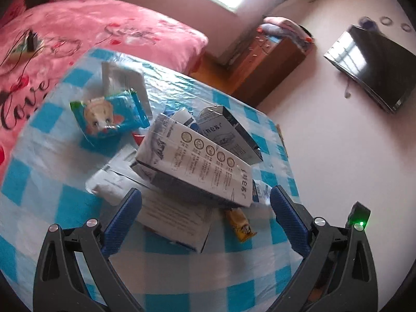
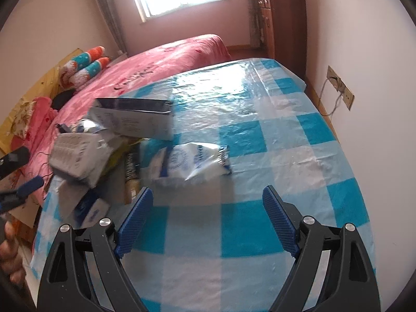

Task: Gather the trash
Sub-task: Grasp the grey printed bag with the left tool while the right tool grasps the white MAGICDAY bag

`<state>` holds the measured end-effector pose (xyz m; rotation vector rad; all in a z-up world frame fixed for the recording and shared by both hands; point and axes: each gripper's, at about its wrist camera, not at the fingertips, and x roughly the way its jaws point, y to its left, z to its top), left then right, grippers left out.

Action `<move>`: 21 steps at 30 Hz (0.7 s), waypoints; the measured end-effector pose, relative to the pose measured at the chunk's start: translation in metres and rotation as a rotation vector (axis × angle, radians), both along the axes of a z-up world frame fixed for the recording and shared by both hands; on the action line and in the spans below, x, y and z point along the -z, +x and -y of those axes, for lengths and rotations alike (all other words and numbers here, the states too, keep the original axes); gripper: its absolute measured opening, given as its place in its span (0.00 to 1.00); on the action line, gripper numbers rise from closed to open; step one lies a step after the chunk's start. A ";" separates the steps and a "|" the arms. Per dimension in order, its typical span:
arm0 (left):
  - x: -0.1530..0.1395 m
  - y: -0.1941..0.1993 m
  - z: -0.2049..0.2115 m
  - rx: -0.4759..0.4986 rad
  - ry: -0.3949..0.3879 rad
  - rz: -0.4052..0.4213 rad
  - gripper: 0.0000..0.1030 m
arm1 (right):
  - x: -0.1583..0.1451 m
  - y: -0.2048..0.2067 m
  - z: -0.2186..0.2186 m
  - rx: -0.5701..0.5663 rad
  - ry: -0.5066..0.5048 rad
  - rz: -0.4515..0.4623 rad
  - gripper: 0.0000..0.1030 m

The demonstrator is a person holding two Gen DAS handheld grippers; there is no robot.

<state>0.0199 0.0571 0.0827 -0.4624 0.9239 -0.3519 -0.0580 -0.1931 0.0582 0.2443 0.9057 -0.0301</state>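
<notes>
Ribbed blue tool, crinkled, perhaps plastic, bag

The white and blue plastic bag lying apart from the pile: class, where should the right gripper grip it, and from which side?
Take the white and blue plastic bag by its raised, crumpled near edge, coming from the near side. It lies flat and limp on the table, straight ahead of the open right gripper; the puffed-up fold probably gives the pads something to pinch.

My pads are blue on black arms. The tablecloth is blue-and-white check. The bedspread is pink. The wrapper is blue.
</notes>
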 end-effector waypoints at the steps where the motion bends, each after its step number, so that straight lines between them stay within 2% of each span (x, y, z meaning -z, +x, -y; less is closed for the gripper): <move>1: 0.001 0.002 0.004 -0.021 0.010 -0.007 0.96 | 0.002 0.005 0.003 0.005 -0.002 -0.007 0.83; 3: 0.003 0.011 0.013 -0.057 0.045 -0.020 0.96 | 0.004 0.011 0.005 0.001 0.002 -0.014 0.87; 8: 0.003 0.032 0.031 -0.096 0.114 -0.034 0.96 | 0.012 0.026 0.007 -0.023 -0.018 -0.025 0.87; 11: 0.008 0.045 0.037 -0.126 0.148 -0.037 0.96 | 0.017 0.031 0.011 -0.030 0.004 -0.033 0.87; 15: 0.022 0.056 0.050 -0.117 0.217 -0.084 0.96 | 0.022 0.037 0.014 -0.056 0.052 -0.034 0.87; 21: 0.023 0.052 0.059 -0.129 0.281 -0.048 0.95 | 0.025 0.042 0.004 -0.112 0.054 -0.028 0.91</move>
